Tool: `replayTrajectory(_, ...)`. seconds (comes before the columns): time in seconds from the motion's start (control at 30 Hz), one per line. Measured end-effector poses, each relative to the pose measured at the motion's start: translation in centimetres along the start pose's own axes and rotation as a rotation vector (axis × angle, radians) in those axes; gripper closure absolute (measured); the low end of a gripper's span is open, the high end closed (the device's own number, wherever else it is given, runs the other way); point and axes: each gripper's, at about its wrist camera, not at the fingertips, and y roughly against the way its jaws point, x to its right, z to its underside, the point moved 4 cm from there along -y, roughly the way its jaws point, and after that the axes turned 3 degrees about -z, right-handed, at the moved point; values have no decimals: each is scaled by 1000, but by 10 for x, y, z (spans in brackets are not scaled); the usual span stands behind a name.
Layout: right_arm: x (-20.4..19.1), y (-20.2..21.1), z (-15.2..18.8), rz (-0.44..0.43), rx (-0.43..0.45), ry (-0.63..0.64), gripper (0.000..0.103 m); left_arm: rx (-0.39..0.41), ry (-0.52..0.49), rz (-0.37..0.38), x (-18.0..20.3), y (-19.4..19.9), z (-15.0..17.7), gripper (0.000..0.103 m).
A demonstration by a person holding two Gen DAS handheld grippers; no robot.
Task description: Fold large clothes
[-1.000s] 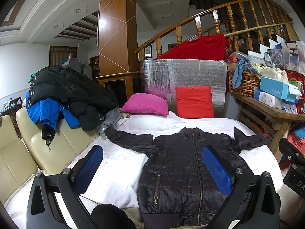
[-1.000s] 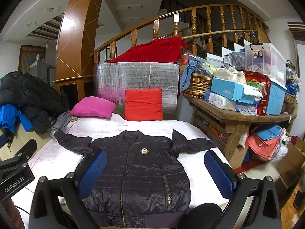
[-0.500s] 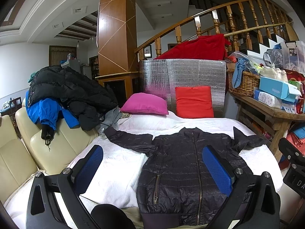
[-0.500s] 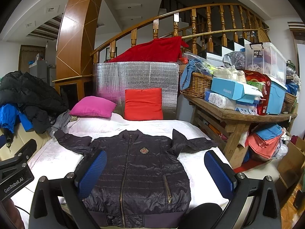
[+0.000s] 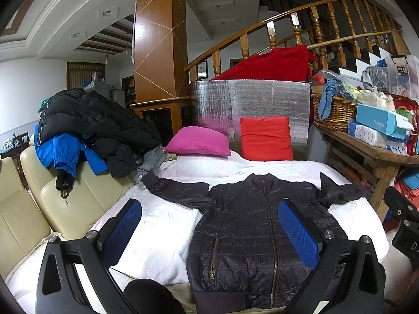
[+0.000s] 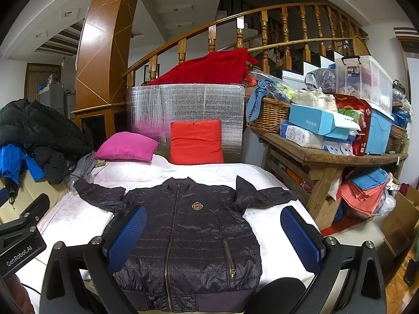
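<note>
A dark quilted zip jacket lies flat, front up, on a white bedcover, sleeves spread to both sides. It also shows in the right wrist view, with a small crest on the chest. My left gripper is open and empty, held above the jacket's hem and the cover to its left. My right gripper is open and empty, held above the jacket's lower body. Both have blue pads.
A pink cushion and a red cushion stand at the bed's head. Piled coats lie over cream seats at left. A cluttered wooden bench stands at right.
</note>
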Motion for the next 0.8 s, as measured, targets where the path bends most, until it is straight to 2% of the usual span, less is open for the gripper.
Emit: replayTrajectory(0.8,2,-18,5,24,-35,3,0,-24,-13,8,6,-18,2,0)
